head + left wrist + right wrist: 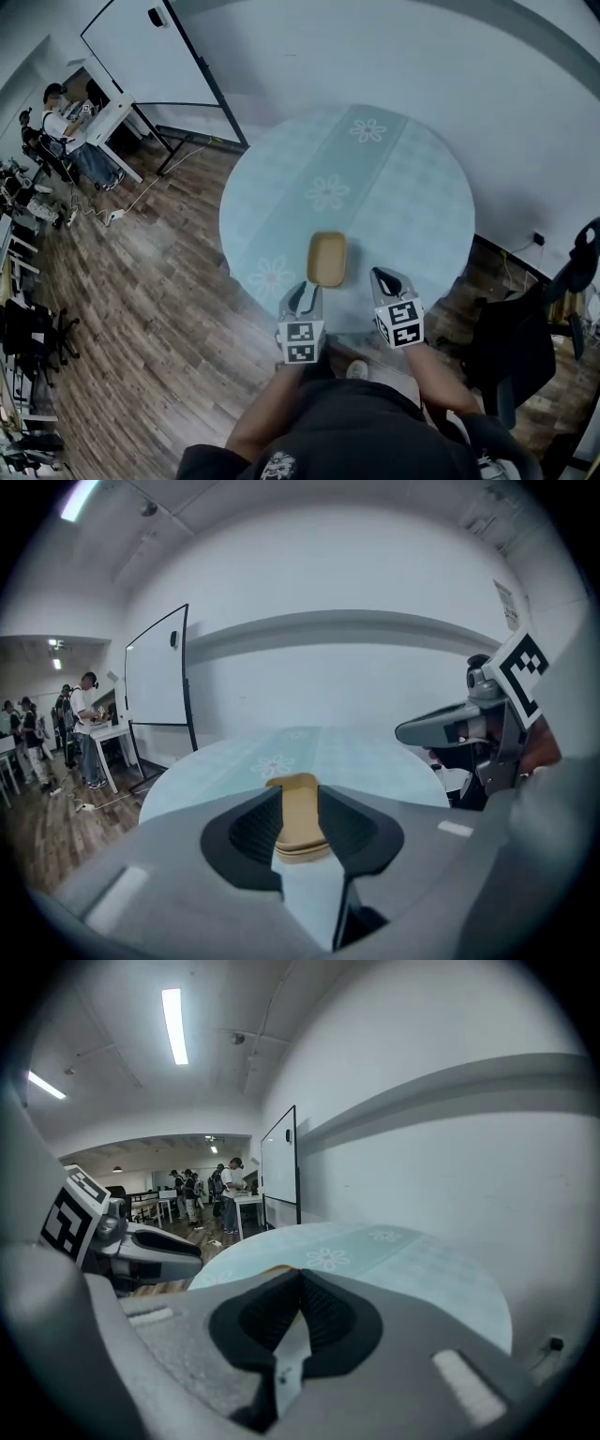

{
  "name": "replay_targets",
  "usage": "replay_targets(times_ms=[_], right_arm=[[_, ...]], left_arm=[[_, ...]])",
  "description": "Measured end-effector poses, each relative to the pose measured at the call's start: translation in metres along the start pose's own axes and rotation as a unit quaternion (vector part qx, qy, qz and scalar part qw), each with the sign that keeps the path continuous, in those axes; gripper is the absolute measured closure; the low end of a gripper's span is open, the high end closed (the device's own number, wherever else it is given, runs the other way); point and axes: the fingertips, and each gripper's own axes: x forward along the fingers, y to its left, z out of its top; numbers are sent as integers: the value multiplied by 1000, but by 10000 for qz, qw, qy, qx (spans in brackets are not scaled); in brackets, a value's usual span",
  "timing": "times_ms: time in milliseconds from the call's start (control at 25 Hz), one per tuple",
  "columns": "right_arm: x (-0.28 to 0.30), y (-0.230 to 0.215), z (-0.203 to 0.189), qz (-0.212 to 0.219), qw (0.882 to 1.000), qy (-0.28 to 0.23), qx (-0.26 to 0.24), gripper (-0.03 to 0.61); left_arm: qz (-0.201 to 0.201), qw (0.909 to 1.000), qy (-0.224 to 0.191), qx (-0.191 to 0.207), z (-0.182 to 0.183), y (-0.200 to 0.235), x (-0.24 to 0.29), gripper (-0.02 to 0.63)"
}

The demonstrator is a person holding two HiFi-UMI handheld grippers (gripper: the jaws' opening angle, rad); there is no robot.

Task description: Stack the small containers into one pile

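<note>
A tan, shallow container pile [326,259] sits on the round pale-blue table [394,187] near its front edge. In the left gripper view its layered rim [298,829] shows more than one container nested together. My left gripper [307,287] [301,799] is shut on the near edge of this pile, pads pressing both sides of the rim. My right gripper [385,277] [300,1283] hovers just right of the pile, shut with nothing between its jaws. A thin strip of the tan pile [272,1268] peeks over its left jaw.
A whiteboard on a stand [141,56] is beyond the table at the left, with a white desk [112,117] and a seated person [61,127] beside it. A dark office chair [525,347] stands at the right. Wooden floor surrounds the table.
</note>
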Motion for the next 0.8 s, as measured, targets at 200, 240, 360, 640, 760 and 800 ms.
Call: replay_targets(times_ms=[200, 240, 360, 640, 760, 800], right_arm=[[-15, 20, 12, 153, 9996, -135, -171, 575], [-18, 23, 14, 174, 9995, -170, -185, 575], [-26, 30, 22, 193, 9988, -337, -288, 575], [-40, 45, 49, 86, 9948, -831, -588, 576], [-43, 47, 54, 34, 9944, -889, -572, 577], [-43, 46, 54, 16, 9946, -881, -547, 577]], left_arm=[[143, 9996, -227, -90, 9, 0, -26, 609], [145, 9995, -261, -114, 10, 0, -30, 609], [143, 9992, -316, -179, 13, -1, -39, 609], [41, 9980, -563, -300, 27, 3, -57, 609], [35, 9970, -678, -362, 33, 5, -62, 609], [27, 9968, -704, -372, 35, 6, -63, 609]])
